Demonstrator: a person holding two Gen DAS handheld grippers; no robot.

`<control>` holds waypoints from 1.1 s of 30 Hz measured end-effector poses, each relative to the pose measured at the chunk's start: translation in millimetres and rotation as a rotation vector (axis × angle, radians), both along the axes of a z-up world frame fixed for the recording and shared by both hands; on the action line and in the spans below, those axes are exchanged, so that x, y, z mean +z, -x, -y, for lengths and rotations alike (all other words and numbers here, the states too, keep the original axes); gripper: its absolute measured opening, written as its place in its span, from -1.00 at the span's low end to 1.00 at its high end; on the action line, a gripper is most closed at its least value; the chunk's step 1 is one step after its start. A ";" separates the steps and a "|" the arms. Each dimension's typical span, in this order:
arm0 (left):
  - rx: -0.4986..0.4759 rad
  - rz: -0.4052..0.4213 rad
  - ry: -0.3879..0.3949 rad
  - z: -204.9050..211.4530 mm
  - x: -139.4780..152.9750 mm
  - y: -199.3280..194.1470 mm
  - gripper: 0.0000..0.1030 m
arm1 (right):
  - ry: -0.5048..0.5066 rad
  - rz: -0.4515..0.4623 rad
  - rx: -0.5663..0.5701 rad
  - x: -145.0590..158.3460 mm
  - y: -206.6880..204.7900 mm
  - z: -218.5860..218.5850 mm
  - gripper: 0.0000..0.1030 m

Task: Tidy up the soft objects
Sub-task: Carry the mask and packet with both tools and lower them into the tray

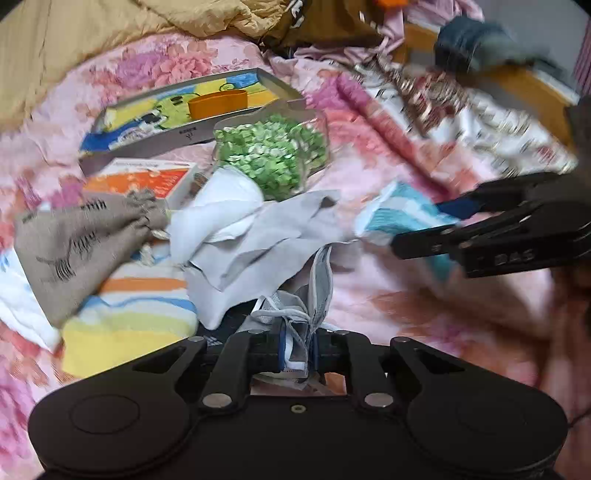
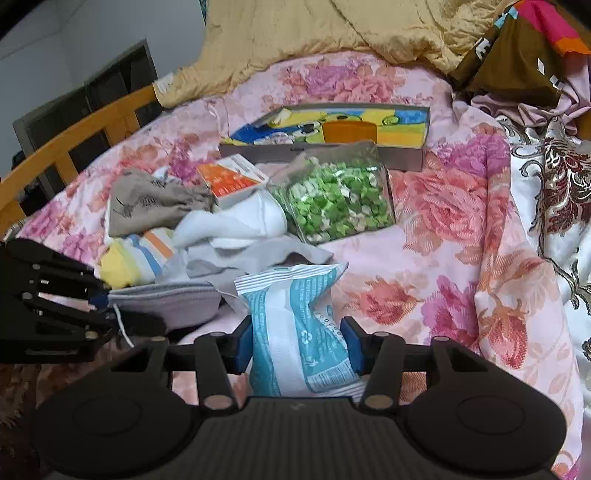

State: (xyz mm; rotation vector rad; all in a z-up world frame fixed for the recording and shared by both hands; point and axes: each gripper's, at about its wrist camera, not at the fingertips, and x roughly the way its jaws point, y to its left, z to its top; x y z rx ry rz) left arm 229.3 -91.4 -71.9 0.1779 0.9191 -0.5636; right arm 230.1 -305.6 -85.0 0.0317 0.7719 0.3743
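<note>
My left gripper (image 1: 297,350) is shut on a grey face mask (image 1: 314,291), whose white ear loops bunch between the blue pads. The right wrist view shows that mask (image 2: 166,302) hanging flat from the left gripper (image 2: 101,306) at the left edge. My right gripper (image 2: 297,343) is shut on a crinkled teal and white packet (image 2: 295,317), both pads against its sides. In the left wrist view the right gripper (image 1: 417,229) reaches in from the right with the packet (image 1: 399,214). A heap of soft things lies ahead: grey pouch (image 1: 81,243), white cloth (image 1: 221,206), grey cloth (image 1: 266,236), striped towel (image 1: 140,306).
All lies on a pink floral bedspread (image 2: 443,258). Behind the heap are a clear bag of green pieces (image 2: 332,199), an orange box (image 2: 229,177) and a grey tray (image 2: 406,158) holding an orange cup (image 2: 351,133). A wooden bed rail (image 2: 74,125) runs along the left, with a yellow quilt (image 2: 332,29) at the back.
</note>
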 end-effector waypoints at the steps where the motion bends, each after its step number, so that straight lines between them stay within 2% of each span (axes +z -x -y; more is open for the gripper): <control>1: 0.002 -0.020 0.032 -3.5 1.4 0.8 -0.73 | 0.000 0.006 0.001 1.0 0.5 -0.8 0.04; 6: 0.015 -0.089 0.154 -16.7 6.4 3.7 -0.73 | -0.014 0.047 0.003 8.5 5.3 -2.5 0.04; 11: 0.063 -0.087 0.254 -28.8 16.2 0.0 -0.71 | -0.047 0.081 -0.011 17.4 3.3 -2.0 0.04; 16: 0.139 -0.003 0.330 -38.1 33.1 -15.0 -0.68 | -0.110 0.141 -0.024 34.9 -22.0 -4.4 0.04; 19: 0.188 0.066 0.351 -40.3 44.8 -29.8 -0.68 | -0.137 0.192 -0.027 47.1 -47.0 -6.0 0.04; 23: 0.259 0.136 0.369 -43.8 60.4 -56.8 -0.66 | -0.166 0.234 -0.042 57.4 -87.4 -4.7 0.05; 29: 0.366 0.178 0.415 -46.3 72.0 -121.8 -0.65 | -0.183 0.296 -0.048 60.2 -149.4 7.8 0.05; 33: 0.405 0.199 0.424 -35.7 71.5 -170.9 -0.64 | -0.236 0.334 -0.066 53.9 -183.3 27.3 0.05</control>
